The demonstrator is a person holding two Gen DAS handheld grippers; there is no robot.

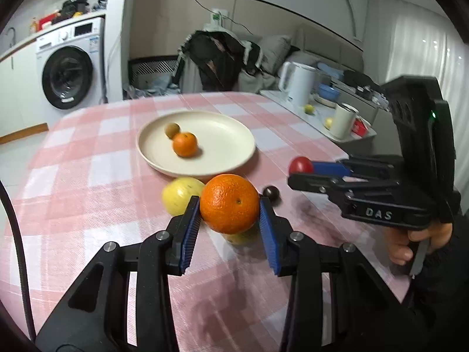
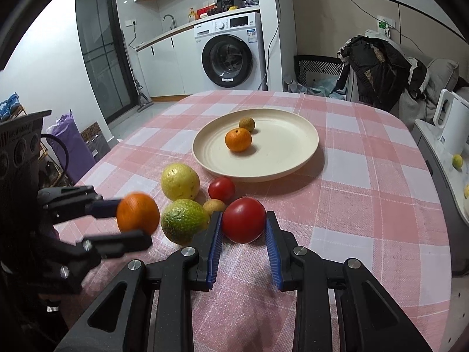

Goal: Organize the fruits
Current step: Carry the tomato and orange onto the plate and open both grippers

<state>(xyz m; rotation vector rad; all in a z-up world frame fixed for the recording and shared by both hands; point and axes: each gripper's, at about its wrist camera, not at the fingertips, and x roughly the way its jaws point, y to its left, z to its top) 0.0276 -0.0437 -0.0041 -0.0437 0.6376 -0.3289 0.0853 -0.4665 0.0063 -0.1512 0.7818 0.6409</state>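
Left gripper [image 1: 230, 208]: my pads clamp the large orange [image 1: 228, 207] at its widest girth, clear of the cloth, so it cannot roll free.
Right gripper [image 2: 243, 226]: my pads close on the big tomato [image 2: 244, 219], low over the tablecloth [image 2: 366, 205]; I judge the grip just made, the lift not begun.
Plate [image 2: 302, 155]: ahead of both tools, already holding a small orange [image 2: 238, 143] and a brownish fruit [image 2: 246, 124]; I judge it the collecting place.
Fruits waiting: yellow fruit [image 2: 180, 181], green fruit [image 2: 184, 221], small tomato [image 2: 221, 189], tan fruit [image 2: 214, 206], grouped left of my right gripper, short of the plate.
Risk: both loads round and smooth.
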